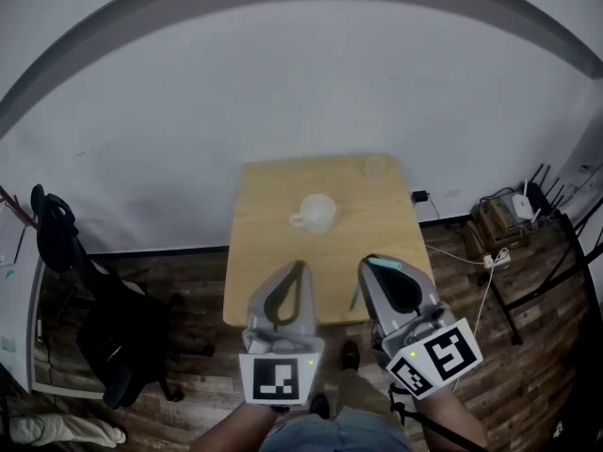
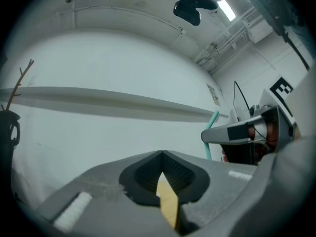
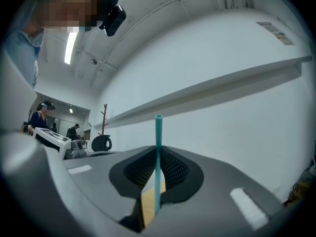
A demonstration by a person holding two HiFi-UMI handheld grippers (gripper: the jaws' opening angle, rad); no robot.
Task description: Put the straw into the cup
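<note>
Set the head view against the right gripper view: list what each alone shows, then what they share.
Head view only: the white cup standing on the wooden table, and the left gripper, shut and empty. Right gripper view only: a ceiling light and people far behind. Both: the right gripper shut on the teal straw, and the white wall.

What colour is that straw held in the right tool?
The straw is teal, a blue-green; it shows clearest in the right gripper view.

Teal straw, white cup, tan table, dark plank floor
</note>
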